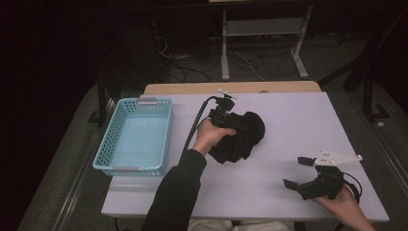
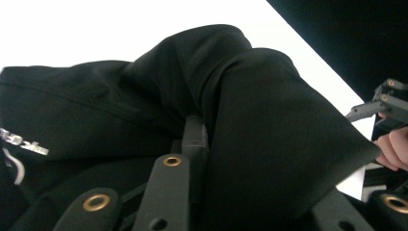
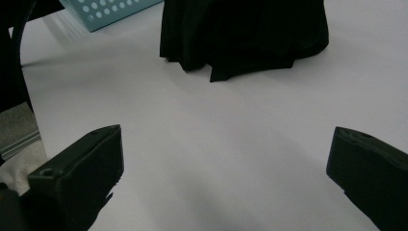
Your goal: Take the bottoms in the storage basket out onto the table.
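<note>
A black garment (image 1: 243, 139) lies bunched in a heap near the middle of the white table (image 1: 298, 115). My left gripper (image 1: 235, 124) reaches into the heap from its left side, and its jaws are buried in the folds. In the left gripper view the cloth (image 2: 269, 120) packs the gap between the jaws of the left gripper (image 2: 260, 168), with white lettering at the left edge. My right gripper (image 1: 296, 172) rests open near the front right of the table, nothing between its jaws. The right gripper view shows the right gripper (image 3: 223, 163) over bare table, the garment (image 3: 240, 33) farther off.
A light blue perforated basket (image 1: 166, 130) stands at the table's left side, its inside bare; its corner (image 3: 110, 9) shows in the right gripper view. The right gripper (image 2: 380, 103) and its hand appear at the right edge of the left gripper view. Dark floor and cables lie beyond the table.
</note>
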Available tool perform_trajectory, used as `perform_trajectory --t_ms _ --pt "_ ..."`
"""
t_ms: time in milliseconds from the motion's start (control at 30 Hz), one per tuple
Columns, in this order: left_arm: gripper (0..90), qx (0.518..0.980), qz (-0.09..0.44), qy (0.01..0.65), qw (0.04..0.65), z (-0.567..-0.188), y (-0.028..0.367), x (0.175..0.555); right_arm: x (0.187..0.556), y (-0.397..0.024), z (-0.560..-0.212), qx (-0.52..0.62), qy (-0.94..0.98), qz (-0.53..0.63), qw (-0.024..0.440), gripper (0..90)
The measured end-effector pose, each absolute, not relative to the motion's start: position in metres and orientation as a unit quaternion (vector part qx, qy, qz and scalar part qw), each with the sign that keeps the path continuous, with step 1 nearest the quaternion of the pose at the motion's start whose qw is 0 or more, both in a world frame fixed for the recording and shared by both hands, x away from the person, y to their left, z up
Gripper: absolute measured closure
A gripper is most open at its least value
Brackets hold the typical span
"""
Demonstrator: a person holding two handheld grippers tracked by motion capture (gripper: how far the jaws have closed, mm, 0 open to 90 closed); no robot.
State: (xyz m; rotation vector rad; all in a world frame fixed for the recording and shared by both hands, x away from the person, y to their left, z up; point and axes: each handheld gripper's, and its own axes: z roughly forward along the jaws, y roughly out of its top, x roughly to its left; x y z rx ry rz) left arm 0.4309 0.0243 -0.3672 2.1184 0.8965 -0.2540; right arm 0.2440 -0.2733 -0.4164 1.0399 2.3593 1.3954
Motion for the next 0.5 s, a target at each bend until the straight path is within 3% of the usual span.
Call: perform_trajectory --t_ms 300,333,500 --pt "53.4 0.849 -0.105 0.326 0.402 -0.369 0.018 0.423 0.244 -0.273 -0.417 0.353 0.801 0.473 0.104 0.0" --pt "46.4 0.85 -0.102 0.327 0.401 -0.367 0.018 0.422 0.244 -0.273 -0.417 0.353 0.801 0.473 0.105 0.0" --pt "38.5 0.851 -0.094 0.324 0.402 -0.363 0.021 0.42 0.244 -0.273 -0.416 0.353 0.8 0.473 0.104 0.0"
